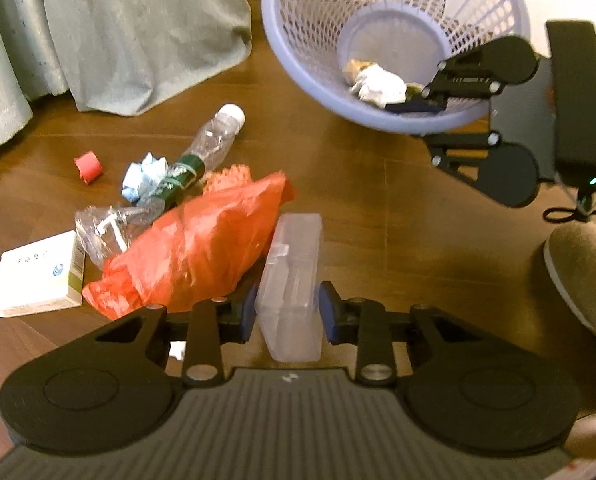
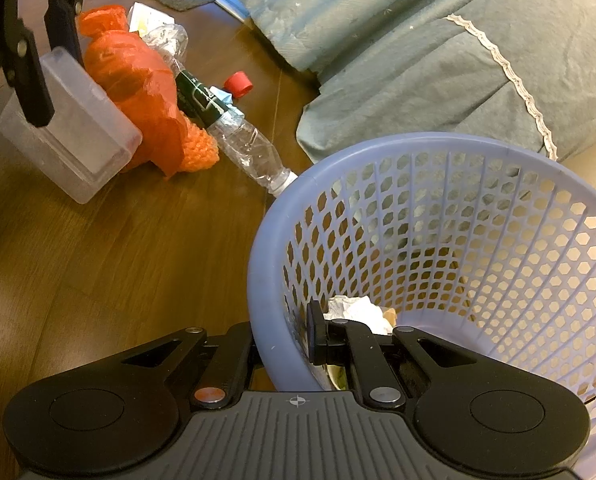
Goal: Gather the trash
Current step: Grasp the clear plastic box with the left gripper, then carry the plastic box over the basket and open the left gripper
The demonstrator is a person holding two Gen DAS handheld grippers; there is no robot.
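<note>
A clear plastic box (image 1: pixel 294 248) lies on the wooden floor against an orange plastic bag (image 1: pixel 202 248). My left gripper (image 1: pixel 288 314) is shut on the box's near end, its blue pads pressing both long sides. In the right wrist view the box (image 2: pixel 86 136) hangs tilted in the left gripper (image 2: pixel 52 76). My right gripper (image 2: pixel 284 340) is shut on the rim of the lilac mesh basket (image 2: pixel 266 240), one finger inside and one outside. The basket (image 1: pixel 305 12) leans toward me and holds crumpled white paper (image 1: pixel 377 86).
A crushed clear bottle (image 1: pixel 214 140), blue tissue (image 1: pixel 144 176), a red cap (image 1: pixel 88 166), crumpled clear plastic (image 1: pixel 110 228) and a white carton (image 1: pixel 38 276) lie left of the bag. Grey-green fabric (image 1: pixel 138 32) hangs behind. A slippered foot (image 1: pixel 581 272) is at right.
</note>
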